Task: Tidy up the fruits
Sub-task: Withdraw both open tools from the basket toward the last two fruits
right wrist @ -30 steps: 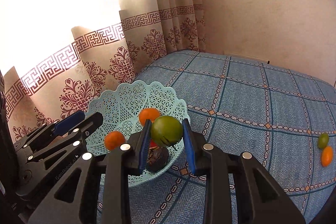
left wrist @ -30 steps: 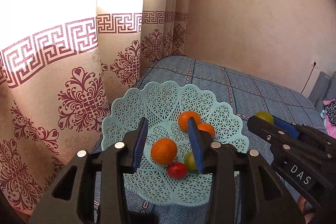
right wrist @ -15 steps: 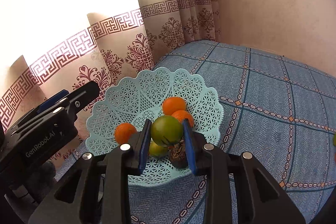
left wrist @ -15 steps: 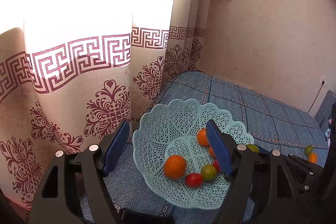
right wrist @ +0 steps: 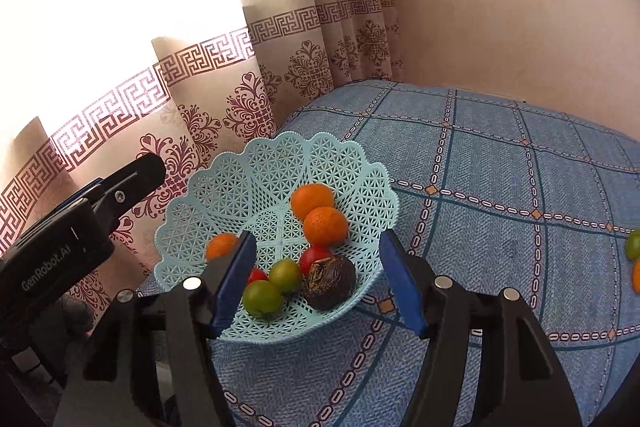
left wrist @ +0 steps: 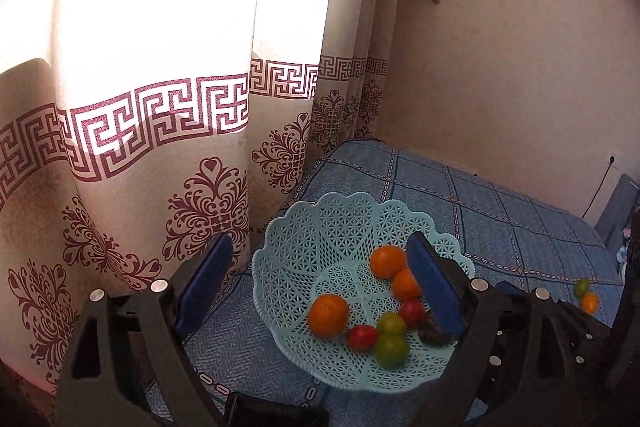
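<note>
My left gripper: jaws spread wide, holding nothing; its blue pads frame the left half of the basket from above and nearer to me; in the right wrist view it shows as a black body at the far left
My right gripper: jaws spread wide and empty; the blue pads stand either side of the near edge of the basket, with the fruit lying between and beyond them
Basket: pale turquoise plastic lattice with a scalloped rim; it sits on the left corner of the bed, close by the curtain; also seen from my left side
Fruit in the basket: three oranges, two touching at the far right and one apart at the left; two red tomatoes, one of them just behind the dark fruit; two green tomatoes side by side at the near edge; one dark wrinkled round fruit at the near right
Fruit outside the basket: one green and one orange piece lying together on the bed, well apart to the right
Bed cover: blue with a grid of patterned lines
Curtain: cream with maroon key border and floral motifs, bright light behind it
Wall: plain, pale pink, behind the bed
</note>
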A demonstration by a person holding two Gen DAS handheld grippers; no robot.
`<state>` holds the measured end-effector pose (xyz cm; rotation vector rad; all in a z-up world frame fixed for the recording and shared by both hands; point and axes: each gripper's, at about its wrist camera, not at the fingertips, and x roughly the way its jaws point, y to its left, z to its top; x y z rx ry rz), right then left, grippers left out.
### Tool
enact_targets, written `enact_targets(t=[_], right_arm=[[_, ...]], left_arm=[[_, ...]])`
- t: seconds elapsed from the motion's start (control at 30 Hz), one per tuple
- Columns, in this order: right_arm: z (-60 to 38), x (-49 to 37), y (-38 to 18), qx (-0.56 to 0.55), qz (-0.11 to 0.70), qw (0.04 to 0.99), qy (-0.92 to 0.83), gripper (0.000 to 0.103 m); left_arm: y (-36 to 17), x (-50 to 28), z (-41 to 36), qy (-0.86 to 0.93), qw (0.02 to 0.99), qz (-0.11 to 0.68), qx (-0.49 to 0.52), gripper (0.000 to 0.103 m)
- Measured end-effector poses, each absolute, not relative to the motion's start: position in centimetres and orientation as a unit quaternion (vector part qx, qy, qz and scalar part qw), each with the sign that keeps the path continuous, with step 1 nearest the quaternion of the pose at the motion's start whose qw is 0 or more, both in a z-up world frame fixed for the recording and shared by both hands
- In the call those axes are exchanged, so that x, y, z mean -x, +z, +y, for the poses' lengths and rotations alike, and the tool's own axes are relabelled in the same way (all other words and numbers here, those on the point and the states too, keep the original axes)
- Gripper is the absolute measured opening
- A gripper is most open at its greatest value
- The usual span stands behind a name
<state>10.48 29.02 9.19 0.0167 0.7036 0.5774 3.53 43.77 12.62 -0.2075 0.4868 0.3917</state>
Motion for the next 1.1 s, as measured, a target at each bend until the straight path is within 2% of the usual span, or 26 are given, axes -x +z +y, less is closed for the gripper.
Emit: enact_targets(t=[0.23, 0.37, 0.93, 1.0, 1.1], right_arm=[[27.1, -10.5, 9.1, -0.011, 0.334, 0.907, 0.256, 0.072], [25.8, -10.5, 9.1, -0.011, 0.330, 0.914, 0.235, 0.082], [21.3, -10.1, 9.4, -0.011, 0.317, 0.932, 0.178, 0.083], [20.8, -10.0, 9.4, -0.011, 0.314, 0.934, 0.171, 0.087], [20.0, -9.9, 9.5, -0.009, 0.310, 0.937, 0.162, 0.087]], left_arm=[[12.7, -3.8, 42.8, 0.184, 0.948, 0.242, 0.091, 0.097], [12.8, -3.8, 42.1, 0.180, 0.949, 0.245, 0.085, 0.098], [12.5, -4.5, 38.1, 0.154, 0.953, 0.255, 0.048, 0.099], [12.4, -4.6, 37.6, 0.150, 0.954, 0.256, 0.044, 0.099], [12.3, -4.8, 36.8, 0.144, 0.955, 0.258, 0.039, 0.099]])
